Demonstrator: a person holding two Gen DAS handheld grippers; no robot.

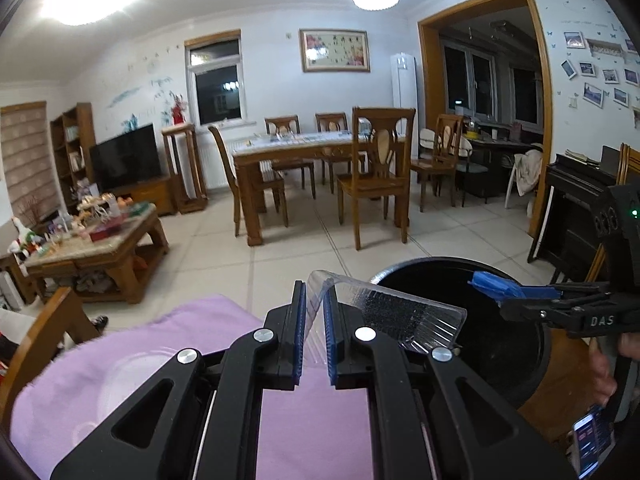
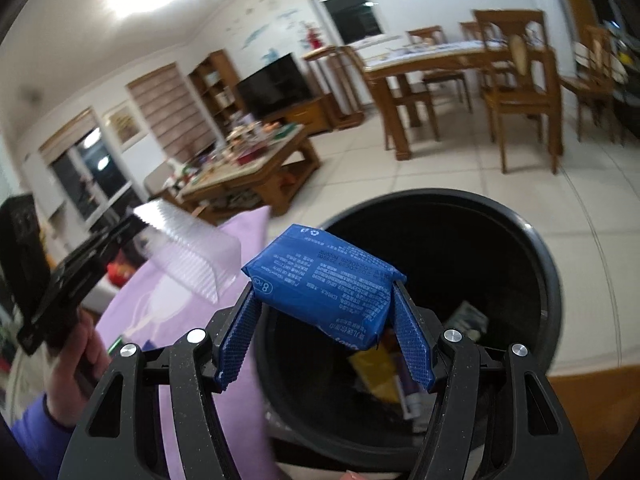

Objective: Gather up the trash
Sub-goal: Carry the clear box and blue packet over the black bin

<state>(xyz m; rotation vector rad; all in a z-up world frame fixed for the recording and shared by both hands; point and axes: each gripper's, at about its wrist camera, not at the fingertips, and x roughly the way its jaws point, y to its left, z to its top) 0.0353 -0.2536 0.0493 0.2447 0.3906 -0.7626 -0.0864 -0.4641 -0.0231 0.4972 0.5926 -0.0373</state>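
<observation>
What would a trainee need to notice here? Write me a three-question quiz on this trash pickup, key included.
1. True or false: the left gripper is shut on a clear ridged plastic tray.
2. What does the right gripper hold?
A. a yellow box
B. a blue wet-wipe packet
C. a phone
3. Fill in: the packet hangs over the open mouth of the black ___.

Key
1. True; the pads pinch one folded edge of the tray.
2. B; it sits between the blue pads.
3. Trash bin; other rubbish already lies inside it.
</observation>
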